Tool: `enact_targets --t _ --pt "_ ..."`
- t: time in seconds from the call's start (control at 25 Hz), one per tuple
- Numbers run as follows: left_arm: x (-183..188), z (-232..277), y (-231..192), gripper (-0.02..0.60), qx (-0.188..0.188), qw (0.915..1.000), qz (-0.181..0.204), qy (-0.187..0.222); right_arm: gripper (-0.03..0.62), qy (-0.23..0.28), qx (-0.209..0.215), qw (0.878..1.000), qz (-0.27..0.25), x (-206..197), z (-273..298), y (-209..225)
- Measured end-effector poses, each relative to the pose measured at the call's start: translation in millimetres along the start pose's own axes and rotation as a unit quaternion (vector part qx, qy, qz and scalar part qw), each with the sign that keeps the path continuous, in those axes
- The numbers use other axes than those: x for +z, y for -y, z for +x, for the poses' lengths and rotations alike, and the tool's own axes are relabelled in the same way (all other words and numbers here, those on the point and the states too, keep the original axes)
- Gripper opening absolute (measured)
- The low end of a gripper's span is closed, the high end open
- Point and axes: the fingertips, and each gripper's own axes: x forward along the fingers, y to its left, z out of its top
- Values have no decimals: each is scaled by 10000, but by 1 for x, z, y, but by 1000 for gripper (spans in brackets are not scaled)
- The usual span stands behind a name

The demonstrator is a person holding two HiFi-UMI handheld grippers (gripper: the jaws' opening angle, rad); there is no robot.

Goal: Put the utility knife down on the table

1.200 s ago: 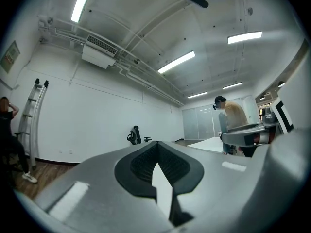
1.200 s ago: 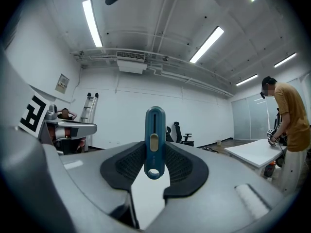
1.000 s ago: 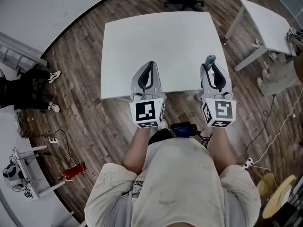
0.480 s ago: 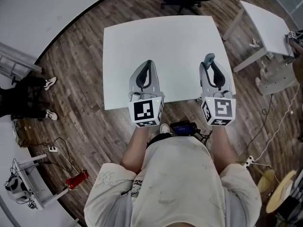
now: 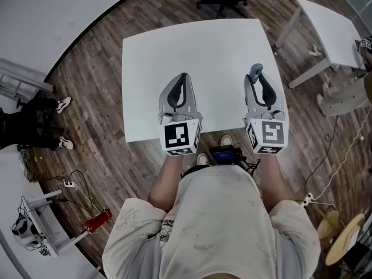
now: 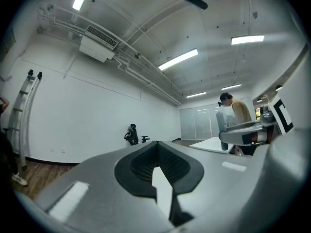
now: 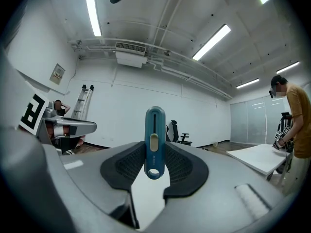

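Bright ceiling strip lights (image 7: 91, 11), soft shadows, fisheye-curved dark corners

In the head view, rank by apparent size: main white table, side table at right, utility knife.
Largest first:
main white table
side table, farther away
utility knife, only its end showing beyond the right hand-held gripper

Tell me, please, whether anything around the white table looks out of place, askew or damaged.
Nothing stands out. The white rectangular table looks undamaged, with nothing spilled on it. The blue plastic utility knife is clamped between the jaws of the right gripper, not yet set down. The left gripper is shut on nothing.
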Motion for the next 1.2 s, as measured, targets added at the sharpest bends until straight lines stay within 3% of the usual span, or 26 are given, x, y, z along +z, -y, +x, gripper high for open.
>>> enact_targets --t 0.4,0.52,0.8,1.0,1.2 --pt "-4 185 130 12 208 9994 283 46 130 -7 208 9997 160 -33 84 216" --pt "-5 237 152 12 295 9991 316 50 130 -52 298 9994 191 -40 116 265" --pt "-9 245 170 12 410 9987 319 2 130 -199 431 9987 182 -51 120 289" --pt "-13 270 147 12 408 9985 354 -18 130 -296 421 9986 126 -52 160 289" --pt "-24 256 131 12 431 9985 323 1 130 -384 430 9983 48 -64 164 271"
